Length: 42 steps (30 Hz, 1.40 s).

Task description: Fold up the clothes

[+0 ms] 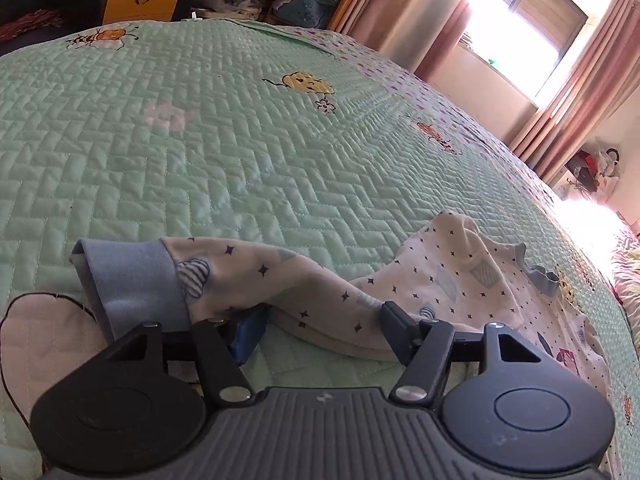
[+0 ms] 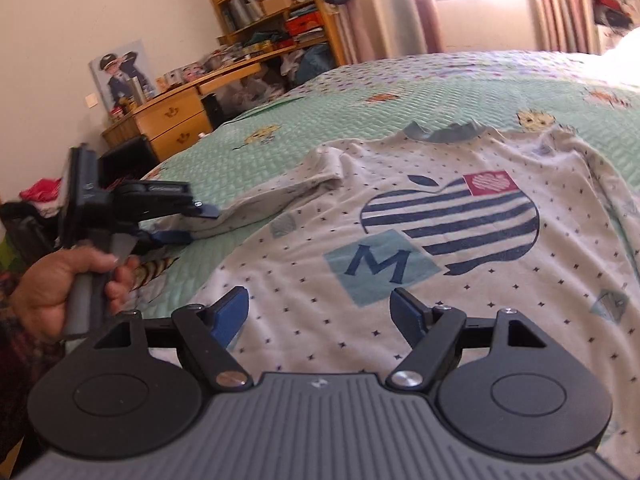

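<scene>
A white long-sleeved shirt (image 2: 440, 240) with small dark stars, a striped apple print and a blue "M" patch lies face up on the green quilted bed (image 2: 360, 112). Its left sleeve (image 1: 280, 280) stretches out sideways and ends in a grey-blue cuff (image 1: 132, 276). My left gripper (image 1: 320, 320) straddles that sleeve near the cuff, one finger under the cloth and one over it, with a wide gap. The right wrist view shows it (image 2: 192, 222) held in a person's hand (image 2: 52, 292). My right gripper (image 2: 320, 304) hovers open over the shirt's lower front, holding nothing.
A wooden desk with drawers (image 2: 172, 120) and a crowded shelf (image 2: 272, 0) stand beyond the bed's far left side. Pink curtains (image 1: 580, 100) frame a bright window. Pink bedding (image 1: 628, 264) lies at the right edge. Bare quilt (image 1: 240, 140) spreads beyond the sleeve.
</scene>
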Available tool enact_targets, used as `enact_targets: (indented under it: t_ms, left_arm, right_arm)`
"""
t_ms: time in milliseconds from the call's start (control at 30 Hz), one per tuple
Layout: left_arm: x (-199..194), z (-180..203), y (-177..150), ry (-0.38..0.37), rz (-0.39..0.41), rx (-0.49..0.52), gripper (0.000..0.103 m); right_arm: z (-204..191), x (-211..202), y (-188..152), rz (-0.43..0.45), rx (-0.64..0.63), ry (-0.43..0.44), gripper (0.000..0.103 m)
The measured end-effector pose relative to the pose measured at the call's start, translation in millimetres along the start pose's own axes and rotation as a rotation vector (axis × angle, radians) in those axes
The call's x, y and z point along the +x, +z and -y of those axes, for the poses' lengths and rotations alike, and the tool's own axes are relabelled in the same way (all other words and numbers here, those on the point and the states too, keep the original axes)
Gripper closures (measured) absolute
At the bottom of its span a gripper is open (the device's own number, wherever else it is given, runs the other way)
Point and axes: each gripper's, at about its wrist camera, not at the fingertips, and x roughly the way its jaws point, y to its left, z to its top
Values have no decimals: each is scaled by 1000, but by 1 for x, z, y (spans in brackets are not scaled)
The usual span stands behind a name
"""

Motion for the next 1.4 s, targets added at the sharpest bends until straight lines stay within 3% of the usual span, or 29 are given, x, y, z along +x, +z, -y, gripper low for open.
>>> enact_targets:
  t_ms: [167, 400, 533, 567, 633, 700, 767, 867, 1000, 1067, 1133, 1167, 1200, 1267, 1333, 1400]
  left_arm:
    - [3, 2, 1, 6, 7, 34, 36]
    - [7, 7, 1, -2, 15, 60, 24]
    - [8, 6, 2, -10, 11, 65, 23]
    - [8, 4, 6, -12, 10, 61, 25]
    - [9, -1, 13, -17, 7, 52, 39]
    - [15, -11, 30, -45, 9, 38, 72]
    - [24, -22, 50, -42, 23, 28, 85]
    - [28, -25, 79, 39, 105, 135, 87]
    - [26, -20, 102, 51, 177, 289, 87]
    - [26, -15, 107, 40, 202, 380, 84]
    - [26, -13, 107, -11, 194, 452, 74]
    - [27, -16, 106, -38, 175, 451, 62]
    - [29, -22, 104, -64, 141, 425, 44]
    - [34, -38, 96, -41, 79, 334, 19]
    - [34, -61, 87, -19, 19, 196, 17]
    - [23, -93, 78, -125, 37, -28, 17]
  right_arm:
    - [-4, 14, -23, 5, -26, -29, 19]
    - [-38, 20, -48, 23, -271, -103, 4]
    - [-36, 19, -47, 21, -265, -94, 3]
    - [-34, 19, -47, 22, -257, -88, 3]
    - [-33, 19, -47, 23, -253, -83, 2]
    - [-33, 19, -47, 23, -253, -79, 1]
    - [-33, 20, -48, 23, -251, -73, 0]
    - [-32, 21, -47, 25, -245, -67, 0]
    - [-30, 21, -47, 28, -235, -56, 0]
    - [-30, 22, -47, 28, -233, -53, 0]
    - [-29, 22, -47, 26, -231, -51, 0]
    - [-29, 22, -46, 26, -230, -49, 0]
    - [-29, 22, -46, 27, -227, -47, 0]
    - [-28, 22, -46, 28, -222, -43, 0]
    - [-27, 22, -46, 29, -220, -40, 0]
    - [-27, 22, -46, 30, -218, -38, 0]
